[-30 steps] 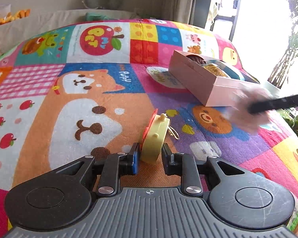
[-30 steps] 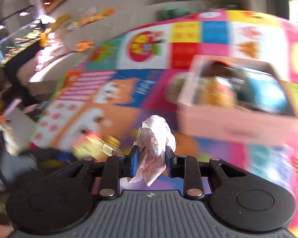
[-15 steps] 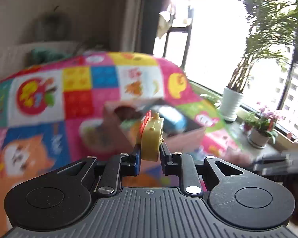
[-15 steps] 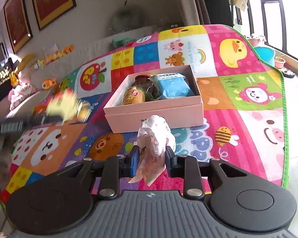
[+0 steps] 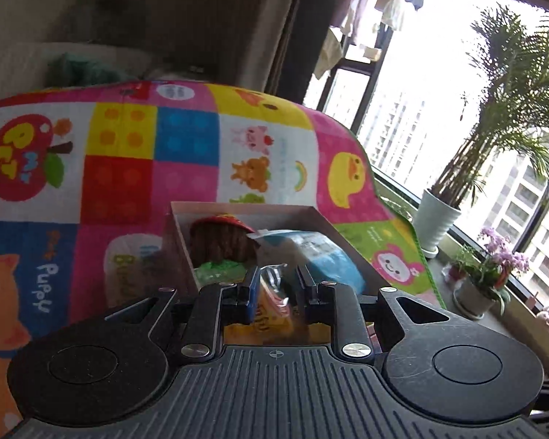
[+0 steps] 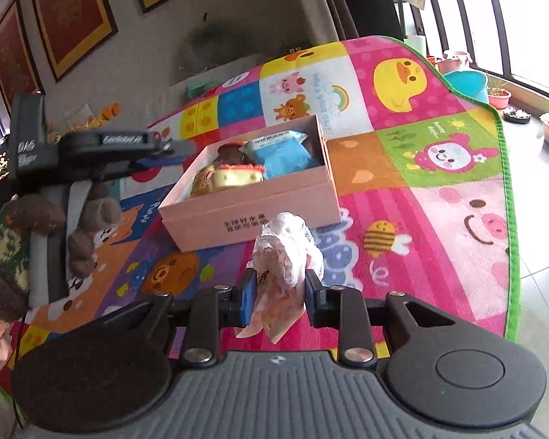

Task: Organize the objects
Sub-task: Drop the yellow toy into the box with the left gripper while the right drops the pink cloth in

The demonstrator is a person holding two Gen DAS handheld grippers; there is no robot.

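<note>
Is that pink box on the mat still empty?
No: the right wrist view shows the pink box already holding a blue packet, a yellow toy and a brown item.

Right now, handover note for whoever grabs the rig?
Left gripper: open, nothing held, over the near end of the pink box.
Right gripper: shut on the crumpled wrapper, short of the box, above the play mat.
Done: yellow toy lies in the box beside the blue packet and the brown item.
Left: drop the wrapper into the box; check the mat for leftovers.
</note>
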